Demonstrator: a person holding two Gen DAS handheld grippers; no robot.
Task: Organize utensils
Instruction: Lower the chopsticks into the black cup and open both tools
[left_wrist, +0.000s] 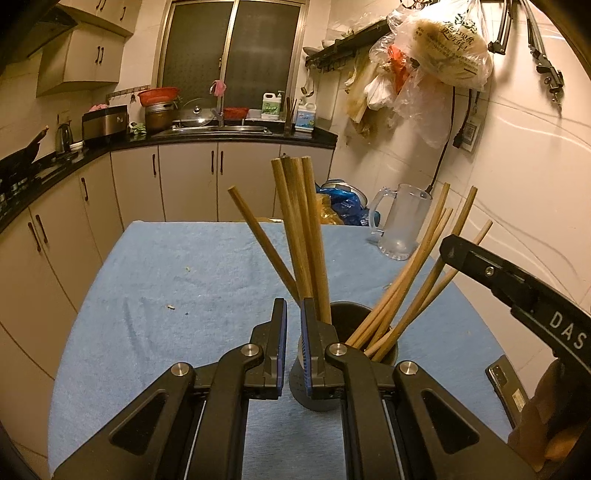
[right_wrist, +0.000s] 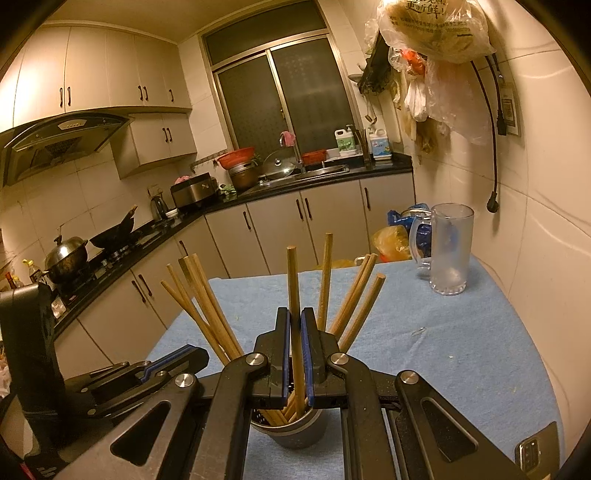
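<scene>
A dark round utensil holder (left_wrist: 388, 354) stands on the blue cloth and holds several wooden chopsticks (left_wrist: 303, 229); it also shows in the right wrist view (right_wrist: 295, 428). My left gripper (left_wrist: 293, 306) sits just left of the holder's rim, its jaws a narrow gap apart with nothing between them. My right gripper (right_wrist: 294, 317) is above the holder, shut on one upright wooden chopstick (right_wrist: 293, 280) whose lower end reaches into the holder. The right gripper's body shows at the right of the left wrist view (left_wrist: 517, 288).
A frosted glass mug (right_wrist: 448, 251) stands at the far right of the blue-covered table (right_wrist: 461, 343). A phone (right_wrist: 535, 454) lies at the near right edge. Kitchen counters, stove and sink lie beyond; the wall is close on the right.
</scene>
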